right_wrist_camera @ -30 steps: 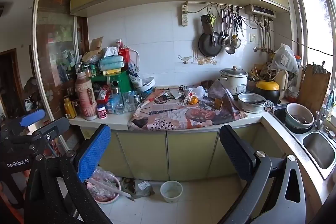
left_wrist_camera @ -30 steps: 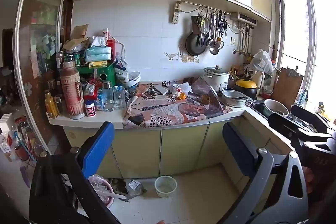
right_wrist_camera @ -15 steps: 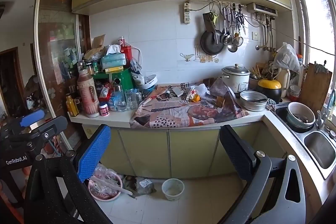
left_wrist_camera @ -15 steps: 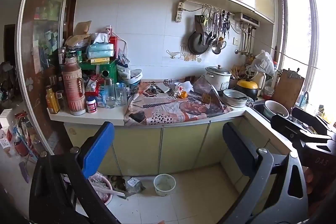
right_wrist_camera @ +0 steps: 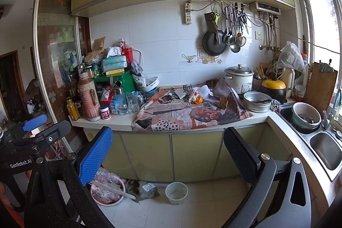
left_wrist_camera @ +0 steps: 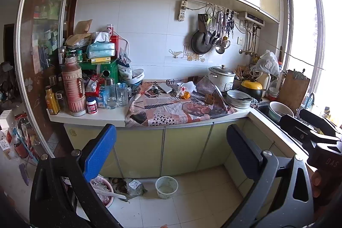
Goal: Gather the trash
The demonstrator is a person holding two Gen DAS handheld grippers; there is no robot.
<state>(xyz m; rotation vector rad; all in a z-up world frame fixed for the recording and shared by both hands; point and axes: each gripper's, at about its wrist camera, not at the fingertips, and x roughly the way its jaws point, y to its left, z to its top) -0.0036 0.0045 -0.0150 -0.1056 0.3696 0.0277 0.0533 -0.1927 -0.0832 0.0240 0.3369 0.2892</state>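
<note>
Evidently both tools are held back from the table, well apart from it, so that the whole clutter can be surveyed before any trash is chosen. The left hand-held gripper is spread wide with nothing between its pads, one ribbed blue, the other dark and textured; the right hand-held gripper is likewise spread wide and empty.

The likeliest trash lies on the far middle of the table: crumpled white paper, soft and creased, touching a small orange scrap that may be peel. Both rest on printed newspaper, which is spread flat and droops over the near edge, presumably to catch mess. On the floor below, a round white plastic bucket stands upright beside a lumpy clear bag and a pink basin holding wrapped refuse; these are judged to be the collecting spot. To the left, glass jars and a ridged pink flask are packed close together.
</note>
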